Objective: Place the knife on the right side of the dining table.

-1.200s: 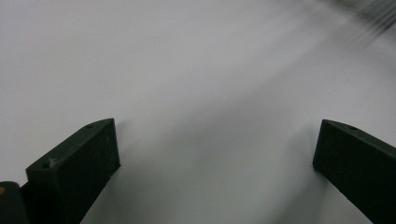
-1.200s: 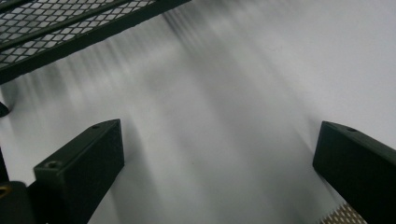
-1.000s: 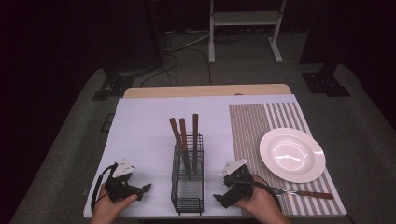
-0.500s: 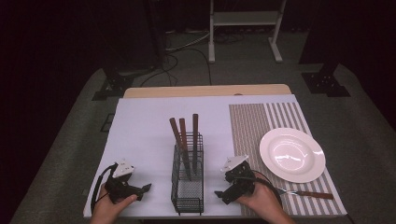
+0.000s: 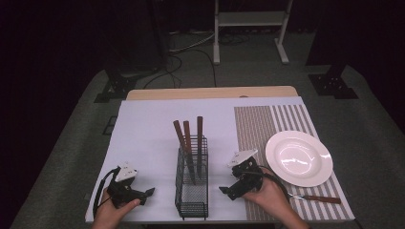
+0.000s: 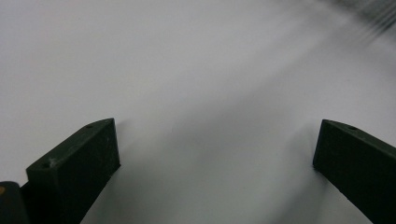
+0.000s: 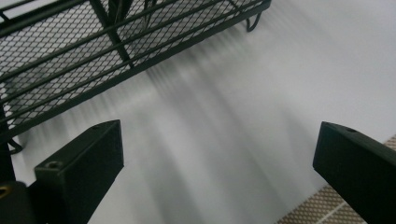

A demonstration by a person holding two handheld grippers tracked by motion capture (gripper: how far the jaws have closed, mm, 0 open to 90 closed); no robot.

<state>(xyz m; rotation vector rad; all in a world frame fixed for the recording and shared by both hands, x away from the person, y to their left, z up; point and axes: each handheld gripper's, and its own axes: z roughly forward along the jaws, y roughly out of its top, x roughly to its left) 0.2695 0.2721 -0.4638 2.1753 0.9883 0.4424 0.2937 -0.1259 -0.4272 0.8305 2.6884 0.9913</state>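
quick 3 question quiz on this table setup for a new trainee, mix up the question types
1. True or false: the right gripper is shut on a utensil.
2. How many wooden-handled utensils stand in the wire basket? A) one B) three C) five
3. Fill in: the fork lies on the striped mat, on the near side of the white ____.

Key
1. False: its fingers are apart with nothing between them, as are those of the left gripper.
2. B
3. plate
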